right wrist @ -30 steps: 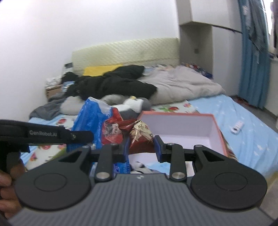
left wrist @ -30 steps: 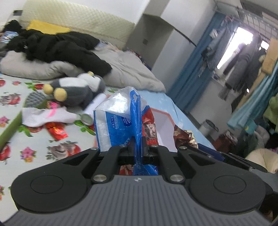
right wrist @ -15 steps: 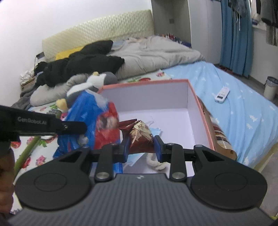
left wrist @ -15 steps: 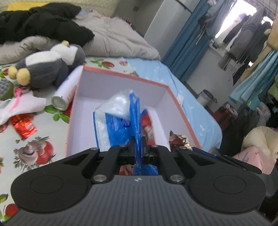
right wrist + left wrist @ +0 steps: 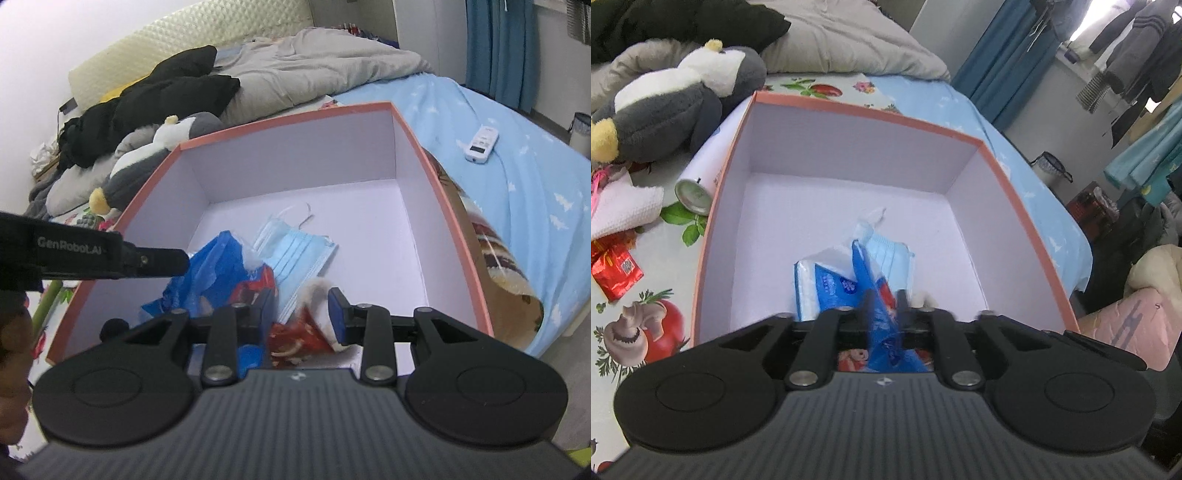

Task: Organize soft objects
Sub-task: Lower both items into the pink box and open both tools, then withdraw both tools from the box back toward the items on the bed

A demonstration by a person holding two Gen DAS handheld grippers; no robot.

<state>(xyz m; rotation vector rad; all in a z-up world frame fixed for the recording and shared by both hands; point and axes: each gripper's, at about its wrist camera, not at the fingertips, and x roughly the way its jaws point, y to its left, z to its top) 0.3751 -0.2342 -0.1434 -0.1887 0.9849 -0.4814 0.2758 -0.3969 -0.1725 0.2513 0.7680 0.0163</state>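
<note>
A pink-rimmed box (image 5: 864, 110) with a pale lilac inside stands on the bed. In it lie a blue face mask (image 5: 894, 254) and a blue-and-white tissue pack (image 5: 827, 284). My left gripper (image 5: 884, 306) hangs low over the box's near side. Its jaws are opening, and the pack's thin blue flap stands loose between them. In the right wrist view, my right gripper (image 5: 301, 306) is also over the box (image 5: 288, 114). Its jaws are opening too, and a red snack packet (image 5: 295, 332), blurred, sits low between them. The tissue pack (image 5: 210, 269) lies beside the mask (image 5: 299, 251).
A grey-and-white penguin plush (image 5: 676, 99), a white can (image 5: 701, 173), a white cloth (image 5: 624, 203) and a red packet (image 5: 617, 273) lie left of the box. A printed bag (image 5: 495, 266) leans on its right wall. A white remote (image 5: 482, 144) lies on the blue sheet.
Both grippers came forward and down over the box. The left jaws, shut on the tissue pack's flap before, have parted. The snack packet sits lower between the right jaws.
</note>
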